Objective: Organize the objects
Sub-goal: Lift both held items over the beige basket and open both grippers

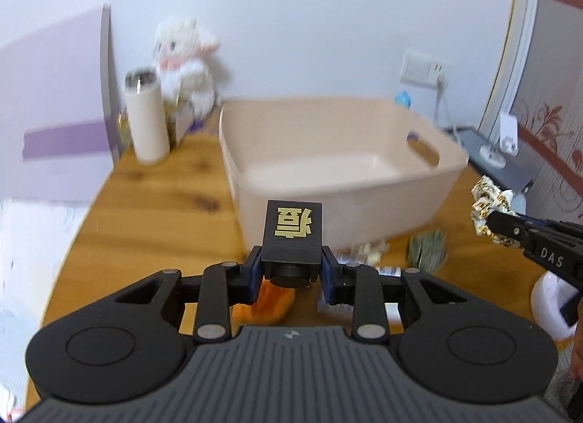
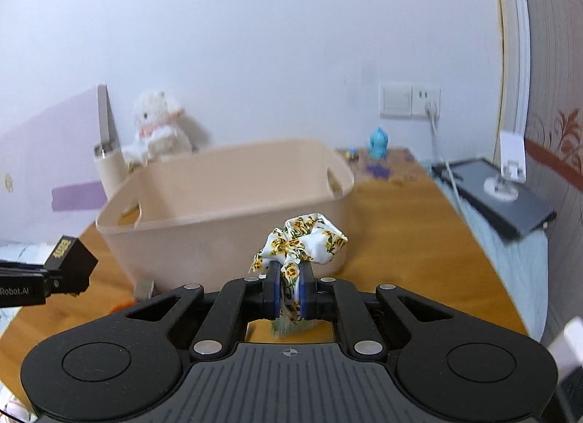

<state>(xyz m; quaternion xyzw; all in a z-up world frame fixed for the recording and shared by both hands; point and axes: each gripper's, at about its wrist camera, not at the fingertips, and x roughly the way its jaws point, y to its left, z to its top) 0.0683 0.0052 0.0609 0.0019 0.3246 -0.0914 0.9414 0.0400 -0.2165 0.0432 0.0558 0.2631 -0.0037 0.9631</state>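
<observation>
White walls back a wooden table (image 1: 153, 211) whose far edge carries a white plush toy (image 1: 184, 65), a cream flask (image 1: 145, 120) with a metal cap, and a small blue figurine (image 2: 378, 142); a wall socket (image 2: 410, 100) sits above on the right. Clamped in the left tool (image 1: 291, 270) is a small black box (image 1: 293, 233) with a gold character on its top face, held above the table just before the tub. Pinched tight in the right tool (image 2: 289, 295) is a white fabric scrunchie (image 2: 306, 240) printed with yellow flowers, also lifted clear of the wood. Between them and the wall stands a beige plastic tub (image 1: 339, 200) with cut-out handles, and the part of its floor that shows is bare. Small blurred items lie on the table at its near foot.
</observation>
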